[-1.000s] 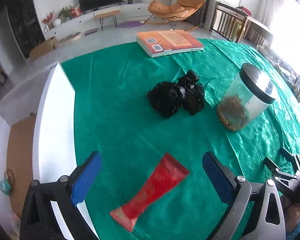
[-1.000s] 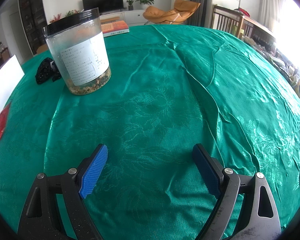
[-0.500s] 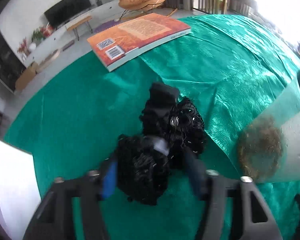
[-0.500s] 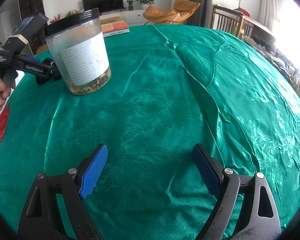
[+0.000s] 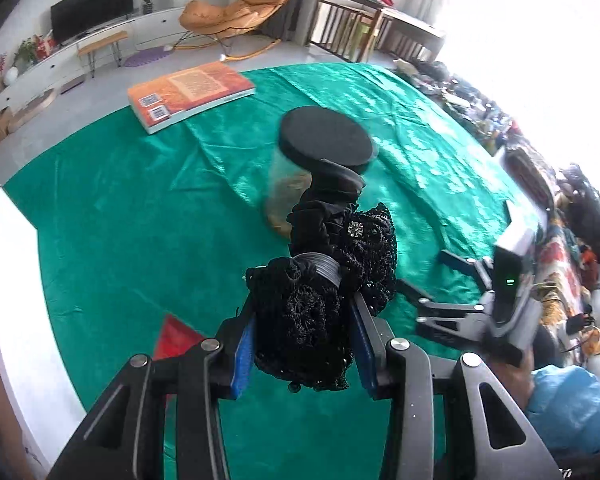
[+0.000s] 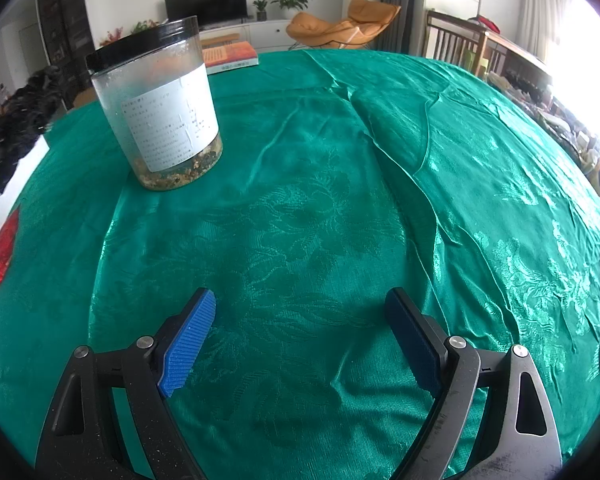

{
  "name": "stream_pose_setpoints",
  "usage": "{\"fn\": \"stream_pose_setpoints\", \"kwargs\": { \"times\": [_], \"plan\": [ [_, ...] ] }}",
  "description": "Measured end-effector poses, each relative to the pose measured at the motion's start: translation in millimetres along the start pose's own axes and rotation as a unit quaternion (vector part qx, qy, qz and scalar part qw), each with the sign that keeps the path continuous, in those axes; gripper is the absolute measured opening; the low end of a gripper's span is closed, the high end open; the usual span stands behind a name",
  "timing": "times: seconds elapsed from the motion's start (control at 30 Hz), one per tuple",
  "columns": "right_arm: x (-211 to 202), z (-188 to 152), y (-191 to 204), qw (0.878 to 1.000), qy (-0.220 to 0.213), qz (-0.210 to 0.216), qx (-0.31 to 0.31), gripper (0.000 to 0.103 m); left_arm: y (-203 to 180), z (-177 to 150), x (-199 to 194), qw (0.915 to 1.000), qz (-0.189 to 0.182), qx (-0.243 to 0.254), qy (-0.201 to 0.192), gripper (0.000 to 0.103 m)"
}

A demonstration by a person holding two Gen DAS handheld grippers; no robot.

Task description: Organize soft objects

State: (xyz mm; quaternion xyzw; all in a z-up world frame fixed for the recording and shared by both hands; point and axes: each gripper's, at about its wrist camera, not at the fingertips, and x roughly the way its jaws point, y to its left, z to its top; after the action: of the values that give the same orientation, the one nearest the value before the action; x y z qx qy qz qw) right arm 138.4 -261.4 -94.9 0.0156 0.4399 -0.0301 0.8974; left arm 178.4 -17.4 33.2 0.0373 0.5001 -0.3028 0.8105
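Note:
My left gripper (image 5: pixel 302 344) is shut on a black lace cloth bundle (image 5: pixel 320 280) and holds it up above the green tablecloth (image 5: pixel 140 216). The bundle has a grey band and a small silver ornament. It also shows at the left edge of the right wrist view (image 6: pixel 16 128), in the air. My right gripper (image 6: pixel 300 336) is open and empty, low over bare green cloth (image 6: pixel 340 200). It shows in the left wrist view (image 5: pixel 440 280) to the right of the bundle.
A clear jar with a black lid (image 5: pixel 320 148) (image 6: pixel 160 104) stands mid-table. An orange book (image 5: pixel 188 94) (image 6: pixel 228 56) lies at the far side. A red packet (image 5: pixel 176 336) (image 6: pixel 2 254) lies near the white table edge (image 5: pixel 12 300).
My left gripper went forward to the black bundle, shut on it and lifted it off the cloth, turning right toward the jar. My right gripper has not moved.

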Motion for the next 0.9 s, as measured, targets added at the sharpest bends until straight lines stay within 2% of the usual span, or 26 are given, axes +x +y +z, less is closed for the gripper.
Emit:
{"fn": "stream_pose_setpoints", "kwargs": {
  "times": [0.13, 0.2, 0.27, 0.3, 0.33, 0.37, 0.43, 0.5, 0.6, 0.73, 0.8, 0.9],
  "plan": [
    [0, 0, 0, 1.000, 0.000, 0.000, 0.000, 0.089, -51, 33, -4, 0.9973, -0.067, 0.009, -0.030, 0.042],
    [0, 0, 0, 1.000, 0.000, 0.000, 0.000, 0.089, -75, 57, 0, 0.9962, -0.062, 0.027, -0.054, 0.042],
    [0, 0, 0, 1.000, 0.000, 0.000, 0.000, 0.089, -93, 78, 6, 0.9958, -0.027, 0.035, -0.080, 0.050],
    [0, 0, 0, 1.000, 0.000, 0.000, 0.000, 0.089, -98, 87, 10, 0.9957, -0.015, 0.031, -0.086, 0.069],
    [0, 0, 0, 1.000, 0.000, 0.000, 0.000, 0.089, -99, 95, 15, 0.9960, -0.005, 0.021, -0.087, 0.094],
    [0, 0, 0, 1.000, 0.000, 0.001, 0.001, 0.089, -98, 100, 19, 0.9960, 0.001, 0.008, -0.089, 0.100],
    [0, 0, 0, 1.000, 0.000, 0.001, 0.001, 0.089, -87, 102, 18, 0.9952, 0.000, -0.013, -0.097, 0.100],
    [0, 0, 1, 1.000, 0.000, 0.001, 0.001, 0.089, -78, 97, 16, 0.9961, 0.009, -0.019, -0.086, 0.100],
    [0, 0, 2, 1.000, 0.000, 0.000, 0.000, 0.089, -58, 74, -2, 0.9961, 0.025, -0.015, -0.083, 0.100],
    [0, 0, 2, 1.000, 0.000, 0.000, 0.000, 0.089, -24, 43, -33, 0.9942, 0.065, 0.001, -0.086, 0.100],
    [0, 0, 1, 1.000, 0.000, 0.000, 0.000, 0.089, 2, 28, -38, 0.9939, 0.090, 0.010, -0.064, 0.100],
    [0, 0, 1, 1.000, 0.000, 0.000, 0.000, 0.089, 33, 0, -24, 0.9909, 0.131, 0.034, 0.001, 0.100]
  ]
}}
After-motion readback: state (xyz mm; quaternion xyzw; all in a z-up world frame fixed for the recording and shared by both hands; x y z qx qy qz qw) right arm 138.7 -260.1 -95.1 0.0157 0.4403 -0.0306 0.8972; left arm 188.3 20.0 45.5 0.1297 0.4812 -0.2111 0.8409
